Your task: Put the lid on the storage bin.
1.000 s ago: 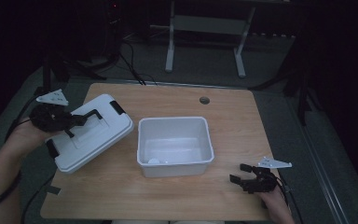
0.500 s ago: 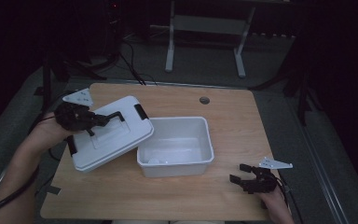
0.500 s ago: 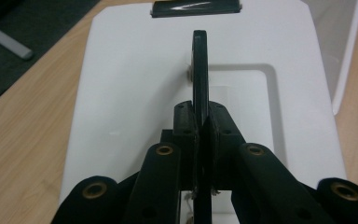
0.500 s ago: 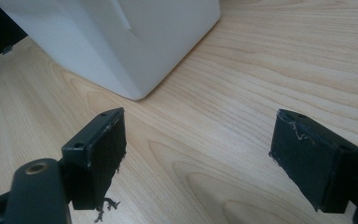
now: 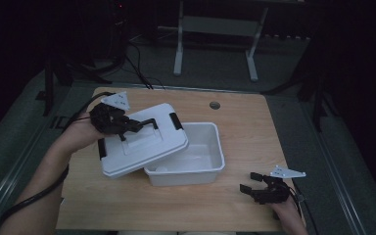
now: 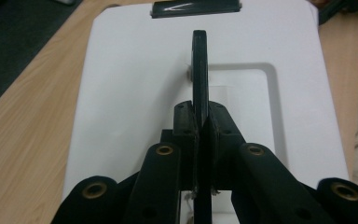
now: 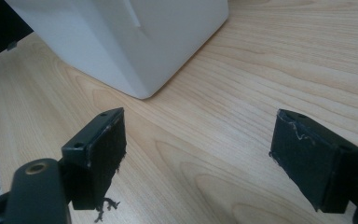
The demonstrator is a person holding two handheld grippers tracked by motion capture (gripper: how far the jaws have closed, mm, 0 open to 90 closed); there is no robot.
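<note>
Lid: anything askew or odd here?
Yes. The lid sits skewed and tilted over the bin's left part, not seated; the left gripper holds it by its black handle. The right gripper's pads look frayed.

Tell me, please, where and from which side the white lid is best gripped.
By the black handle that stands up along the middle of the lid, coming from above. It is a thin upright bar over a recess, so two jaws can close across it; the lid's broad flat top offers no other narrow part. The left tool is shut on it that way now.
</note>
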